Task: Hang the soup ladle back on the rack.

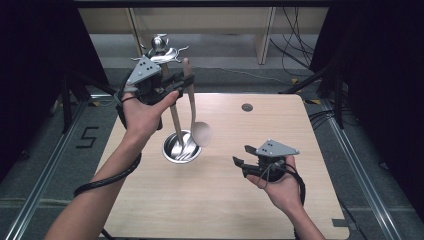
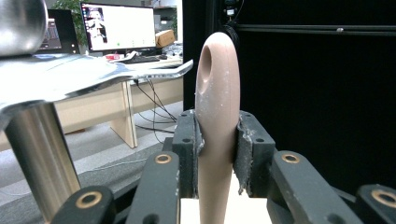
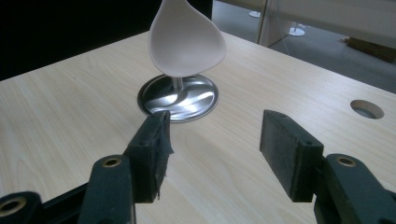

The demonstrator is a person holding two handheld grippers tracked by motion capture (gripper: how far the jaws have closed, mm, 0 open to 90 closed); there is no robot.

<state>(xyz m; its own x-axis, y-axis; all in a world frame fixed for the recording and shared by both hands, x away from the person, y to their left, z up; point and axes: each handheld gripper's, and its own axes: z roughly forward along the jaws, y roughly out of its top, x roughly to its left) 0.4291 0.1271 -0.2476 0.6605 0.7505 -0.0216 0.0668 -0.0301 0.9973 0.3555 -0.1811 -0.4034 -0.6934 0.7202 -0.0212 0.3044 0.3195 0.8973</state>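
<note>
Right gripper (image 1: 242, 163), jaws spread & empty, hovers at table (image 1: 210, 210) 4 o'clock, while left gripper (image 1: 186, 82) at 11 pinches beige spoon (image 1: 193, 107) by its handle, bowl dangling beside metal stand (image 1: 181, 146) w/ hanging arms up top — prob. hanging spoon, hook-on not done.

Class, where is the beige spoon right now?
The beige spoon hangs clamped by its handle in the left gripper, left of table centre, bowl beside the steel stand's base.

Spoon handle (image 2: 217, 116) clamped in left hand-held gripper (image 2: 218, 144), beside steel stand (image 2: 42, 158).
</note>
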